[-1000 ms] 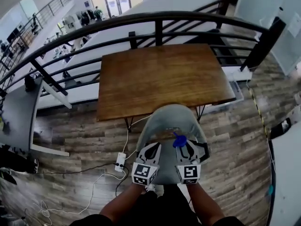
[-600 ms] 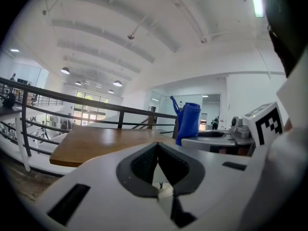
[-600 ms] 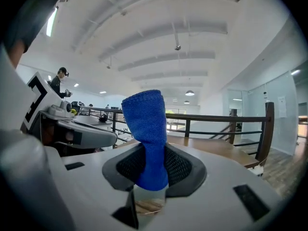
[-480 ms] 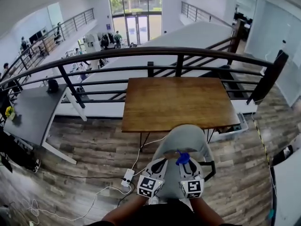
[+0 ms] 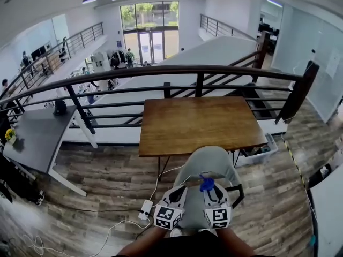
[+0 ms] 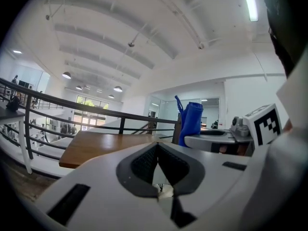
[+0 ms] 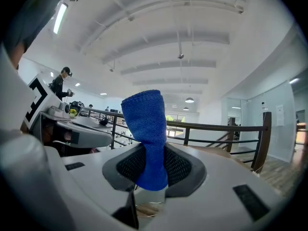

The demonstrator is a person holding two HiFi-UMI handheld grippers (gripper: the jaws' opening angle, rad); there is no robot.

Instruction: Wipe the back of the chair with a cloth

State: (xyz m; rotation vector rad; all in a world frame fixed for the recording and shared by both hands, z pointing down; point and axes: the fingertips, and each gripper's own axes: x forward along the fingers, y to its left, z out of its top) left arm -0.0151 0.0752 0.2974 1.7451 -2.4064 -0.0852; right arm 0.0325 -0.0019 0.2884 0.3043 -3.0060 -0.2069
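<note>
A grey chair [image 5: 209,159] stands pushed up to a brown wooden table [image 5: 201,123], its back towards me. Both grippers hover side by side above the chair's back. My right gripper [image 5: 210,188] is shut on a blue cloth [image 5: 206,184], which sticks up between the jaws [image 7: 147,129]. Beside it, my left gripper [image 5: 179,193] is shut with nothing between its dark pads [image 6: 144,163]. From the left gripper view the blue cloth [image 6: 190,123] shows to the right.
A black metal railing [image 5: 177,76] runs behind the table, with a lower floor beyond. A grey desk [image 5: 32,135] stands at the left. A white power strip [image 5: 144,209] and cables lie on the wooden floor left of the chair.
The head view has tilted up, so more of the hall shows. Both grippers stay together over the chair's back, the right one still holding the cloth.
</note>
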